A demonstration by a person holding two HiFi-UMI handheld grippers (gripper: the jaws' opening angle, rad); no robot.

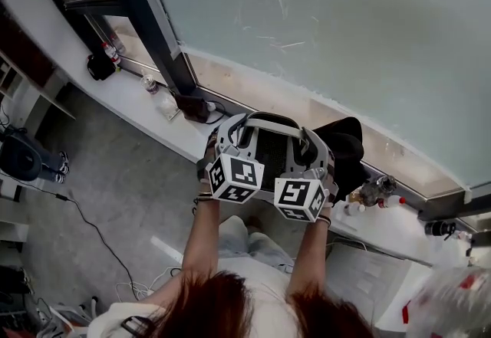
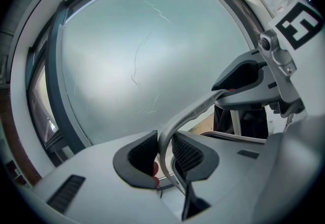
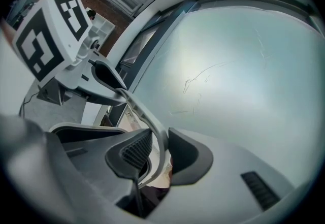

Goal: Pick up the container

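The container (image 1: 265, 127) is a grey basket with a dark inside and a pale grey rim band, held up in the air in front of the window. My left gripper (image 1: 228, 137) is shut on the left end of that band and my right gripper (image 1: 311, 151) on the right end. In the left gripper view, the band (image 2: 195, 110) runs between the ribbed pads of my left gripper (image 2: 163, 152) and arcs over to the other gripper (image 2: 254, 78). In the right gripper view, the band (image 3: 138, 107) sits between the pads of my right gripper (image 3: 158, 154).
A large frosted window pane (image 1: 345, 37) fills the view ahead, with a dark frame post (image 1: 149, 22) to its left. The white sill (image 1: 134, 103) below carries a bottle (image 1: 151, 84), a black bag (image 1: 100, 66), a dark object (image 1: 349, 149) and small figures (image 1: 376, 191). A cable (image 1: 92, 229) lies on the grey floor.
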